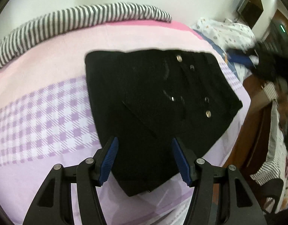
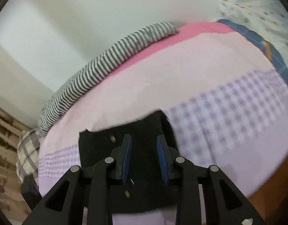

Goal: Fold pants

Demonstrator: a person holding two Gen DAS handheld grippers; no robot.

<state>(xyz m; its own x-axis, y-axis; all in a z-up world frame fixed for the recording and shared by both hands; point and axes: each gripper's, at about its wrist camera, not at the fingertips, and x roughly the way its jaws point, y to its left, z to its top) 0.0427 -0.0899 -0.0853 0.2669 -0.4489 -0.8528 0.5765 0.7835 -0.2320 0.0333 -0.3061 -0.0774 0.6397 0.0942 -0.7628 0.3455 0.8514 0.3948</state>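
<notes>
Mid-bed (image 1: 50,60), black pants (image 1: 153,103) lie folded into a compact stack w/ buttons up. Left gripper (image 1: 145,157) wide open, empty; right gripper (image 2: 144,155) part-open, holding nothing. Folding looks approx done, maybe a final tidy.

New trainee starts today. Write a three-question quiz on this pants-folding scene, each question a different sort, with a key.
1. True or false: the left claw is clamped on the black pants.
2. Multiple choice: the striped fabric lies
A. on top of the pants
B. along the far edge of the bed, by the wall
C. between the fingers of the right claw
3. Fill in: the pants rest on a bedsheet with a purple ____ band.

Key
1. False: its jaws stand open above the pants.
2. B
3. checked
</notes>
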